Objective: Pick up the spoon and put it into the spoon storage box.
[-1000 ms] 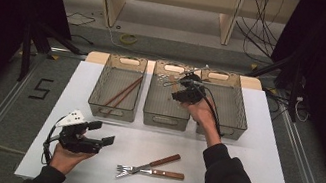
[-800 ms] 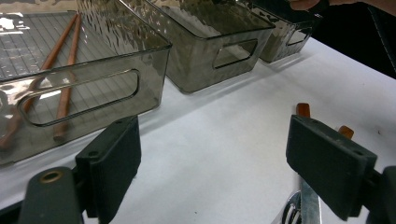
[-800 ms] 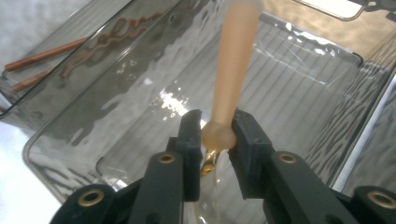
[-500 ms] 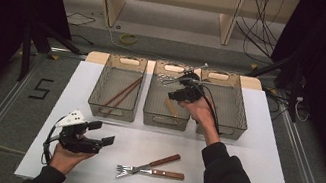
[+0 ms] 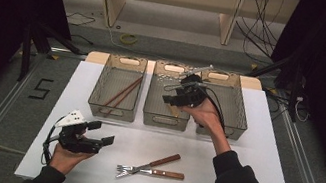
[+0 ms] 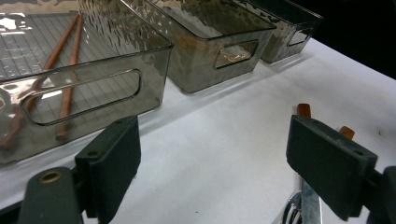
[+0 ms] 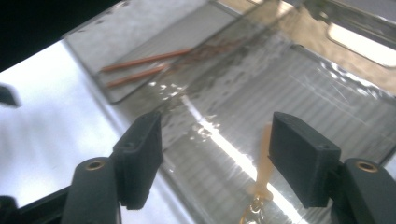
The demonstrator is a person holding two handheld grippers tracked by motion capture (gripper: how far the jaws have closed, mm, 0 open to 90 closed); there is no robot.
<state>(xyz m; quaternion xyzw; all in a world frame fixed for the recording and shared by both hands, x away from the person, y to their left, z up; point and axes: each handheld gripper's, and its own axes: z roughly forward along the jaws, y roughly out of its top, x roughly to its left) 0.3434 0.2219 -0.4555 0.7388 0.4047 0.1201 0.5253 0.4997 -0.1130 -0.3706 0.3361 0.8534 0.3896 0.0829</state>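
Since a second ago our right gripper (image 5: 176, 95) has lifted a little over the middle bin (image 5: 165, 118) and its jaws have just been opening — now they stand wide with nothing pressed between them. Below them, in the right gripper view, a wooden-handled utensil (image 7: 263, 168) lies on the ribbed floor of that bin. Our left gripper (image 5: 99, 132) sits low at the near left of the white table (image 5: 260, 159), jaws wide and empty. Two forks (image 5: 152, 167) with wooden handles lie crossed on the table between our hands — near the front edge. Chopsticks (image 5: 122, 93) rest in the left bin (image 5: 113, 109).
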